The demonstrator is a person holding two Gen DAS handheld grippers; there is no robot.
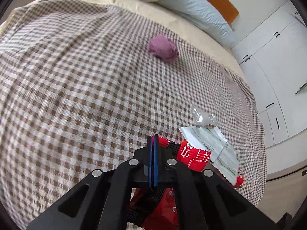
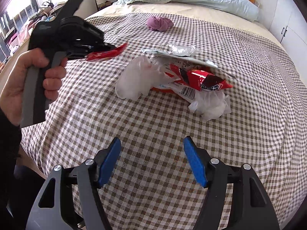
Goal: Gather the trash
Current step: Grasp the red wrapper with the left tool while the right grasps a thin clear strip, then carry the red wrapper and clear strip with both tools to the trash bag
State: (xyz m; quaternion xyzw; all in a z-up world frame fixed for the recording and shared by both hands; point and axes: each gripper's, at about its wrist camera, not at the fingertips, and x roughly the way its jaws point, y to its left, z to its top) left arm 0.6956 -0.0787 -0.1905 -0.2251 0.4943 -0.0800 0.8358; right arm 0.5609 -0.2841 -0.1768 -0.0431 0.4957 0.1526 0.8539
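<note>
The left gripper (image 1: 153, 141) has its jaws clamped on a red snack wrapper (image 2: 107, 53). Through the left wrist camera the blue pads meet edge to edge, and most of that wrapper is hidden under the black linkage, with only red foil and some white print showing below and to the right. In the right wrist view the same gripper is raised over the left part of the bed, held by a hand (image 2: 28, 76) whose sleeve is cut off at the frame edge; the wrapper juts from the jaws as a thin red strip, blurred at its tip.

The right gripper (image 2: 151, 161) hovers over the checked bedspread (image 2: 172, 126) with its jaws wide apart and nothing between them.

The rest of the trash lies in a loose pile (image 2: 178, 76) near the middle of the bedspread: a white plastic bag (image 2: 134, 80), a crumpled red packet (image 2: 207, 80), a white packet with a barcode, a silver-lined wrapper (image 1: 211, 143) and clear film (image 1: 202, 116). They overlap, so their outlines are hard to separate.

Farther back, well apart from the pile, sits a purple balled cloth (image 1: 163, 48); what it is exactly cannot be told. A pale blue pillow (image 1: 201, 15) lies at the head of the bed.
</note>
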